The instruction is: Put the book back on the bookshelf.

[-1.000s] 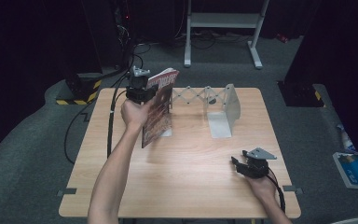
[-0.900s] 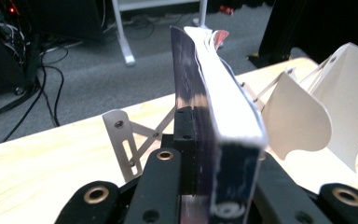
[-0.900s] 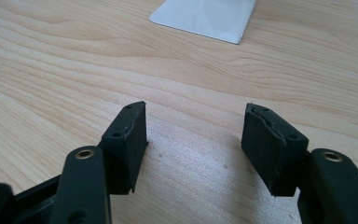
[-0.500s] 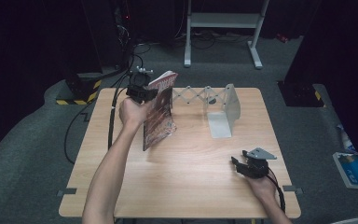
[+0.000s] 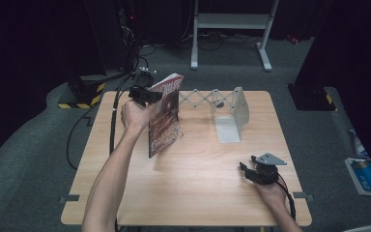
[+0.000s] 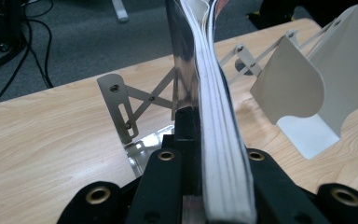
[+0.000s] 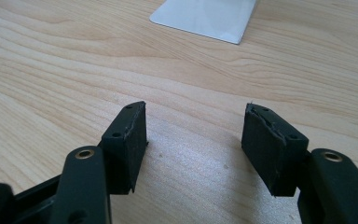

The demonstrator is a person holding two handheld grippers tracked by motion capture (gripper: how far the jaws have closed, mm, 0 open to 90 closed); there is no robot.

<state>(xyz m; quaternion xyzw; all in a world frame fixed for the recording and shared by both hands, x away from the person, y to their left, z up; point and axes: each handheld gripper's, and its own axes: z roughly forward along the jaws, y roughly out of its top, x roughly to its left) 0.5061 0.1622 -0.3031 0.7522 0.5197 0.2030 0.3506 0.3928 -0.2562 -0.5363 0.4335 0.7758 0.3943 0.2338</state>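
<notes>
We work at a light wooden table point(image 5: 193, 193) standing on grey carpet point(image 5: 38, 159) in a dark room. A white metal frame point(image 5: 229, 21) stands beyond the table at 12 o'clock. A black-and-yellow striped block point(image 5: 82, 94) lies on the floor at 10 o'clock, with black cables point(image 5: 84, 123) running from it. A blue-and-white packet point(image 5: 367, 175) lies on the floor at 3 o'clock.

The only holder on the table is an expanding bookend rack point(image 5: 222, 108), at 12 o'clock from the table centre. Its white end plate point(image 5: 239, 108) stands upright on a flat foot, and a scissor lattice point(image 5: 200, 96) runs toward 9 o'clock to a second metal plate point(image 6: 121, 112).

The left gripper point(image 5: 147, 94) is clamped on a magazine point(image 5: 165, 116), near its top edge. The magazine is held upright at the 9 o'clock end of the rack, just beside the metal plate; we cannot tell whether its lower edge touches the table.

The right gripper point(image 5: 245, 170) rests low at 4 o'clock, jaws apart, with bare table between them.
</notes>
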